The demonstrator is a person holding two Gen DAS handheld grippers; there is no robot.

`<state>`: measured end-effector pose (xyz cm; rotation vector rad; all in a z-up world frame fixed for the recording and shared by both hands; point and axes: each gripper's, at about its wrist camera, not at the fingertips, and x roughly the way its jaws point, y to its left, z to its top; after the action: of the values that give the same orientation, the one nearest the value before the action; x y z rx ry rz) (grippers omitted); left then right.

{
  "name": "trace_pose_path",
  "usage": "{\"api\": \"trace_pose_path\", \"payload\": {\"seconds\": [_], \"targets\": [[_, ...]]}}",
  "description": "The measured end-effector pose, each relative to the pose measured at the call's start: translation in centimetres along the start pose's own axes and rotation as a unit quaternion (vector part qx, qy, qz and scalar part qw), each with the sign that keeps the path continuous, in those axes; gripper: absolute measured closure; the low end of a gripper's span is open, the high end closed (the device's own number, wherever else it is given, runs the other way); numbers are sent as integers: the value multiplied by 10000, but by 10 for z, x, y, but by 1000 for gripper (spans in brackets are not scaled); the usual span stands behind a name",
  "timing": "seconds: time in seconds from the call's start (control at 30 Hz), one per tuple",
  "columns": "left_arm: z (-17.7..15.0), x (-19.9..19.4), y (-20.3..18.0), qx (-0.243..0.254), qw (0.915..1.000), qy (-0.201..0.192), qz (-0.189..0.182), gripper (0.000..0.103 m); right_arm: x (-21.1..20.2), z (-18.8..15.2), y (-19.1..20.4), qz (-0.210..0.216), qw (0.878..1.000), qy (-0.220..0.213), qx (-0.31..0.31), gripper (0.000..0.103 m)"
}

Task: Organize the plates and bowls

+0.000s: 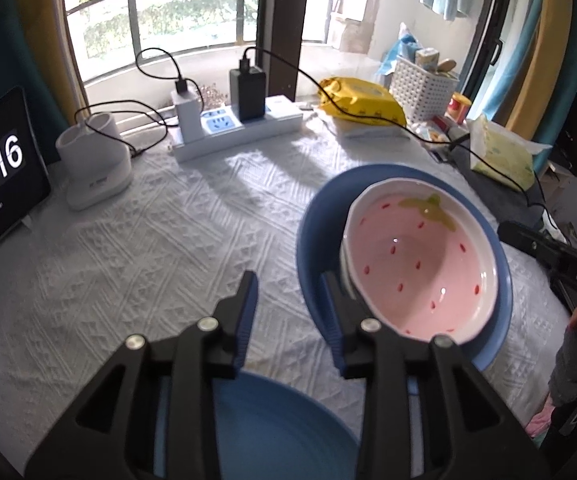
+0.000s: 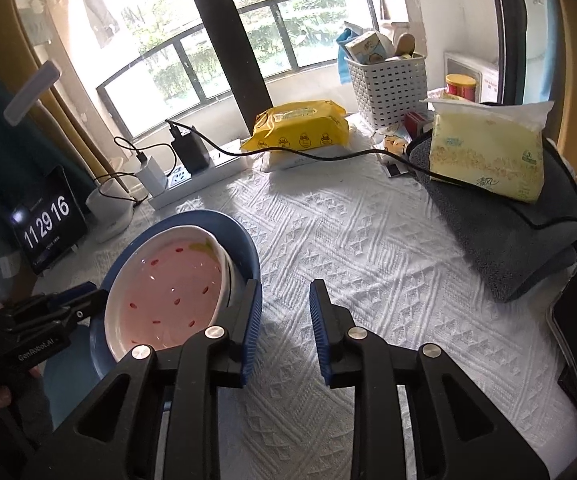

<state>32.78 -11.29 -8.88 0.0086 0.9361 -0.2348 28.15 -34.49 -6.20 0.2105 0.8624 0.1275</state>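
Both tongs stand apart with nothing between the pads. The left gripper (image 1: 290, 312) hovers with its right finger just at the near-left rim of the stack; the right gripper (image 2: 284, 322) sits just beside the stack's right rim, its left finger (image 2: 248, 320) close to or touching the blue edge. I cannot tell which.

Where the task's things are: the strawberry bowl (image 1: 416, 264), pink inside with red seeds and a green leaf, is nested tilted in a blue bowl (image 1: 312, 240) on the white quilted tablecloth (image 1: 168, 240). A thin white rim shows under it at its left edge, possibly another dish. A second blue dish (image 1: 272, 432) lies at 6 o'clock under the left gripper.

Risks, as judged:
- The strawberry bowl leans inside the blue one; a nudge on the rim could make it slide or clatter.
- A pinch on the blue rim alone could tip the whole stack.
- The two grippers work close together from 9 and 3 o'clock of the stack; they may knock fingers.
- A black cable (image 2: 328, 156) trails across the cloth at 12 o'clock, well apart from the dishes.

Writing read:
- clock display (image 2: 46, 218): "11 29 16".
- left gripper body, in the right wrist view: "GenRobot.AI".
- right gripper body, in the left wrist view: "DAS", cut off.
- tissue pack (image 2: 484, 152) at 2 o'clock: Chinese characters, too small to read.
- yellow wipes pack (image 2: 300, 128): duck pictures, text illegible.
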Motion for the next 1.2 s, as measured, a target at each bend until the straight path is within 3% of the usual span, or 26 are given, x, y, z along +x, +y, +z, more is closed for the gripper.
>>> {"api": "trace_pose_path", "payload": {"seconds": [0.4,0.8,0.97,1.03,1.1,1.2], "targets": [[5,15,1,-117,9998,165,-22,68,20,1,4,270,9992,286,42,76],[6,24,0,-76,9996,285,-4,65,39,2,1,202,9990,367,181,72],[5,24,0,-26,9997,251,-18,65,44,4,-5,406,9977,397,374,72],[5,25,1,-35,9996,251,-90,66,44,4,-3,419,9977,410,344,74],[5,25,2,-40,9996,240,-159,67,44,5,0,505,9974,431,295,85],[4,24,-3,0,9994,234,-235,81,43,5,11,440,9982,387,145,95]]}}
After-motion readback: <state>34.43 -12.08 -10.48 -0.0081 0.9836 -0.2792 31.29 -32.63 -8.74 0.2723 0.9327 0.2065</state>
